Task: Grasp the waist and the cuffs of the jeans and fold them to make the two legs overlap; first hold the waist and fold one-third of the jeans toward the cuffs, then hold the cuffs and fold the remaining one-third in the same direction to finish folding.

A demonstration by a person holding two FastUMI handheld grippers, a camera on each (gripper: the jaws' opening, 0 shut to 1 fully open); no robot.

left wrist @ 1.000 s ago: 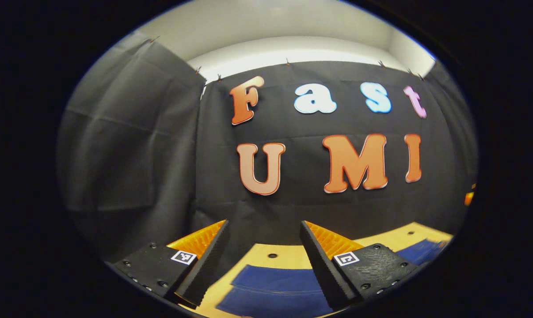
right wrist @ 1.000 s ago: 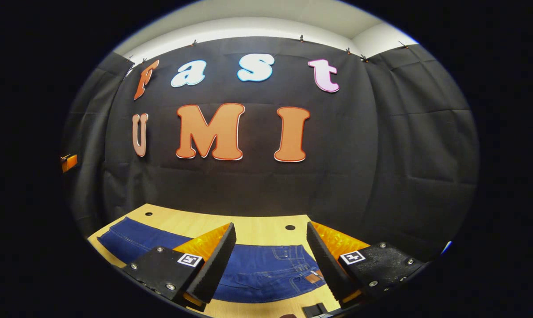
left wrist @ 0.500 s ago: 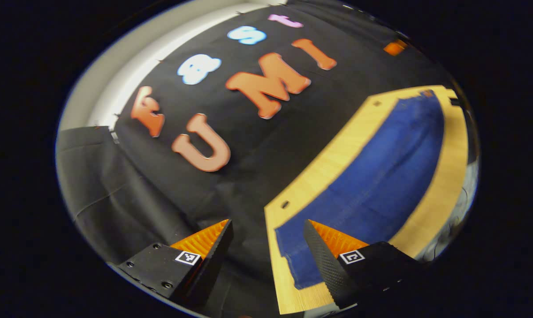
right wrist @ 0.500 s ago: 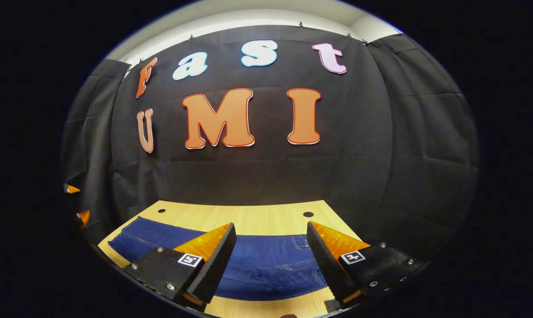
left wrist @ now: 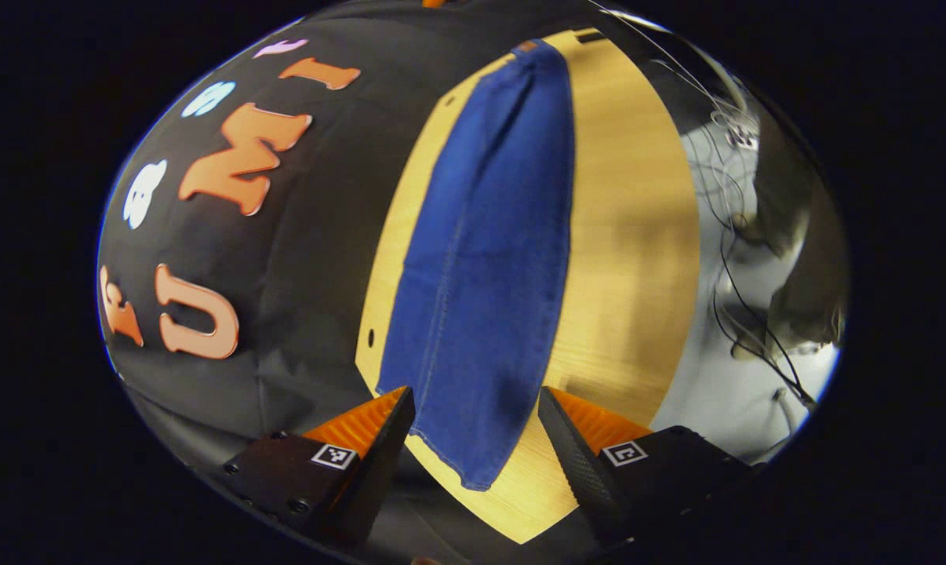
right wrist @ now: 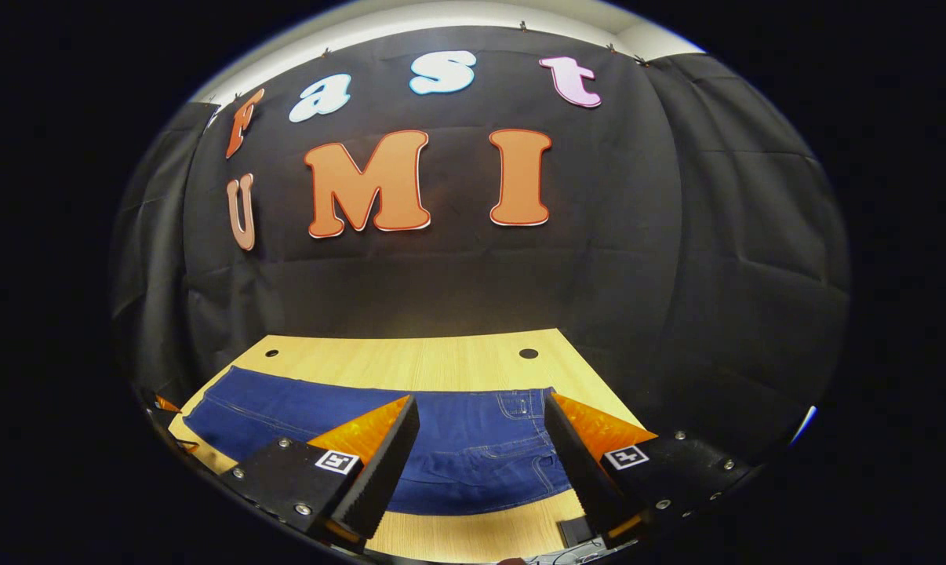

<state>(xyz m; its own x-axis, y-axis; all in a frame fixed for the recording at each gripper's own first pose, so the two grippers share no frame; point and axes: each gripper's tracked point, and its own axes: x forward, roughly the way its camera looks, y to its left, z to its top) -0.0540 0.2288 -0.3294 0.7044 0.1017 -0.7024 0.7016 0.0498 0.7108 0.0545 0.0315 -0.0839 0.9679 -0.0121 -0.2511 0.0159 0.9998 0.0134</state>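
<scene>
Both tools, left (left wrist: 473, 439) and right (right wrist: 481, 443), gape empty; soft, limp jeans (right wrist: 442, 439) likely want gripping at waist and cuffs.

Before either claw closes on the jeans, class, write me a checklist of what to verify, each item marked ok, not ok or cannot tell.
1. Jeans lie flat on the table: ok.
2. Left claw open, cuff end lying between its fingers in the left gripper view: ok.
3. Right claw open, facing the waist end with the pockets: ok.
4. Either claw touching denim: not ok, both sit clear of it.
5. The two legs already overlap: cannot tell; the cloth looks like one strip.
6. Bare table beside the jeans for folding: ok.
</scene>
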